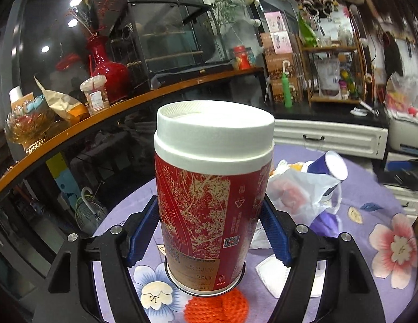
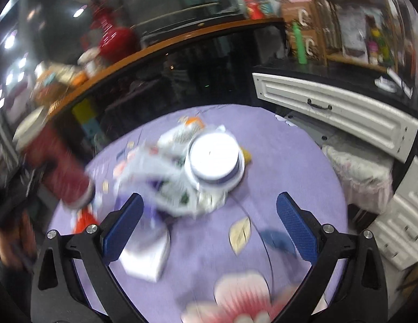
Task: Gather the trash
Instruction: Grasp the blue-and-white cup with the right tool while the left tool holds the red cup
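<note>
Left wrist view: left claw [image 1: 209, 228] pinches red canister [image 1: 209, 188] over purple floral tablecloth [image 1: 370, 215]; right claw [image 2: 210, 223] spread.

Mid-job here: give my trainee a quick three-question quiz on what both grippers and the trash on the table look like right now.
1. True or false: the left gripper is shut on the tall red-and-gold paper canister with a white lid.
2. What does the right gripper hold? A) a white plastic bag B) nothing C) a purple cup
3. Fill in: the purple paper cup with a white base lies on the crumpled white plastic ____.

Key: 1 true; 2 B; 3 bag.
</note>
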{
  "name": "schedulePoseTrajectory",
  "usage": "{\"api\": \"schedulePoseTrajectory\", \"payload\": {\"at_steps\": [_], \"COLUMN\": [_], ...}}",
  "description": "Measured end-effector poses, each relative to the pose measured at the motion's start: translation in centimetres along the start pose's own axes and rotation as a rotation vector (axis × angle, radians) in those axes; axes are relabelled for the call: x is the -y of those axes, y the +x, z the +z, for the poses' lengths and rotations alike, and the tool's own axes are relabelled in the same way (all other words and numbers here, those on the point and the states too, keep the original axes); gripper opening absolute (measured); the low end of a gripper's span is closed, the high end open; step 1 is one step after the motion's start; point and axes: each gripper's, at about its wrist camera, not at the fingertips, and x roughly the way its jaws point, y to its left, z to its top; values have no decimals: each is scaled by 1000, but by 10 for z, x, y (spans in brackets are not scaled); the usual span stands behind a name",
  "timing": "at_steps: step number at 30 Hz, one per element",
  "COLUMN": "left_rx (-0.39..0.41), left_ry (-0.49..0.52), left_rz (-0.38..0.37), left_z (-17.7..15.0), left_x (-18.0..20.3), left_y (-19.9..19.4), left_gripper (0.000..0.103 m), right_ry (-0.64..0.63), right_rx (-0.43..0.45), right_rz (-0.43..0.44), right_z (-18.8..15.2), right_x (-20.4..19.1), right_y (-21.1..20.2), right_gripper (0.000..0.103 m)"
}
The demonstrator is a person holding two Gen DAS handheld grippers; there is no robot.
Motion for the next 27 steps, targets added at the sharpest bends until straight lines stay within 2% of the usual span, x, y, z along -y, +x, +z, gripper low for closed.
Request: {"api": "schedulePoseTrajectory", "payload": {"at_steps": [5, 11, 17, 20, 27], "left_rx": [30, 37, 30, 29, 39], "left_ry": [-22, -44, -33, -29, -23], "left_rz": [-22, -35, -44, -46, -54], "left_z": [0, -5, -10, -12, -11], "left_x": [3, 4, 8, 10, 17], "left_y": [-6, -5, -4, -4, -12], "left_gripper": [72, 72, 72, 72, 72], "right_ry": [104, 88, 117, 118, 84], "right_rx": [-37, -94, -167, -162, -102], "right_rz": [-11, -81, -91, -84, -83], "right_z": [35, 48, 34, 26, 24], "right_x": [3, -10, -10, -8, -5], "right_y": [41, 87, 115, 115, 92], "right_gripper": [98, 97, 83, 69, 69]}}
